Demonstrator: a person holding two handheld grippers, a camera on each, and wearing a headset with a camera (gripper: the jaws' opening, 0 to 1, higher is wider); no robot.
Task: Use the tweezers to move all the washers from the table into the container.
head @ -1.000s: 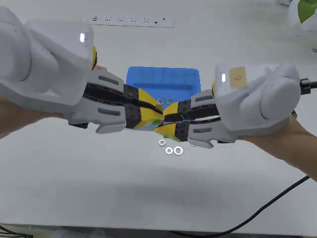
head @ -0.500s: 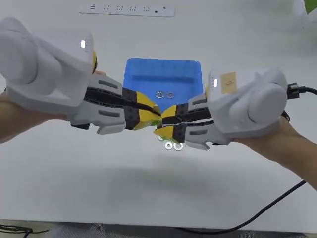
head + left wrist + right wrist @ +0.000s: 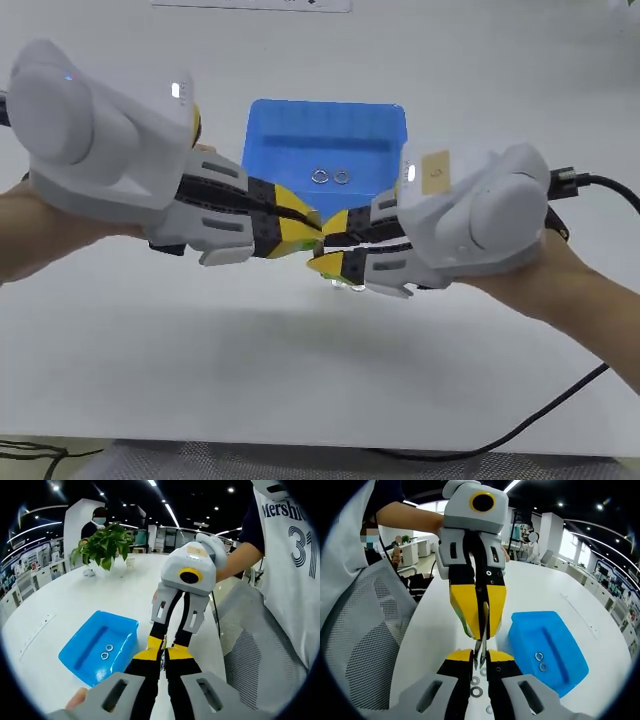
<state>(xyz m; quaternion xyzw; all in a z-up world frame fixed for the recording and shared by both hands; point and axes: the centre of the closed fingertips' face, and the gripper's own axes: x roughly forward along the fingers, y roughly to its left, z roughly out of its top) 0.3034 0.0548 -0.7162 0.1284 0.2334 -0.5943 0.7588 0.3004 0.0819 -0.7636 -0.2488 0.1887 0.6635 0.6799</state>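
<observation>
Two washers [image 3: 320, 178] side by side on the floor of the blue container [image 3: 275, 150]. Several loose washers [image 3: 476, 691] on the table [image 3: 300, 370], just beside the container and beneath the gripper tips. Tweezers [image 3: 481, 647] clamped in the clenched jaws of the left gripper [image 3: 312, 235], points reaching into the right gripper [image 3: 480, 656], likewise clenched on them. Both grippers tip to tip.

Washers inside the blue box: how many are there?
2. One washer and a second washer lie side by side in the middle of the blue container; none seem hidden.
</observation>
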